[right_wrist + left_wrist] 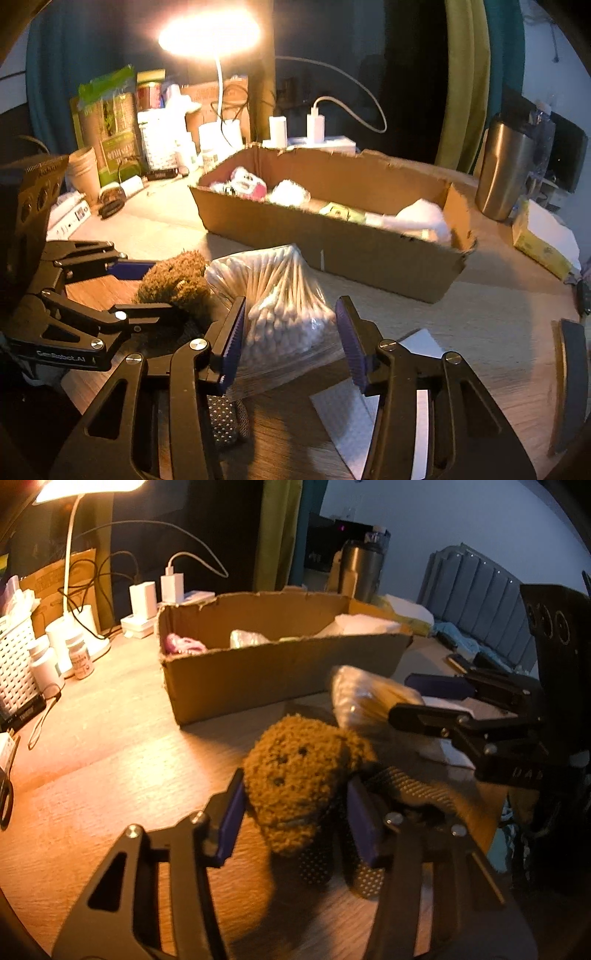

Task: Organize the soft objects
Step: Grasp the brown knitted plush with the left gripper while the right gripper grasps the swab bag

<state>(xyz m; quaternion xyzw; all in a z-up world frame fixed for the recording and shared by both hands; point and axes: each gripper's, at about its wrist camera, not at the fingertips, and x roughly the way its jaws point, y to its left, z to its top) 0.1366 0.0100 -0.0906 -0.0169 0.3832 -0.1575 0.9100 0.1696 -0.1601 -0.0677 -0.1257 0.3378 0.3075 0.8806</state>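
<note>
Left wrist view: left gripper (295, 812) clamps the plush toy (295, 786), its body partly hidden. Right gripper (291, 339) straddles the cotton swab bag (280, 295); grip unclear.

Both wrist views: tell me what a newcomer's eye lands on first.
The glaring desk lamp at the back. Below it, a long torn cardboard box lies across the wooden table. Nearest, the left tool straddles a brown plush toy, and the right tool straddles a bag of cotton swabs.

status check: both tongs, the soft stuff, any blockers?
Left tongs around brown plush toy, pads at its sides. Right tongs straddle cotton swab bag, right pad clear. Cardboard box beyond, path open.
</note>
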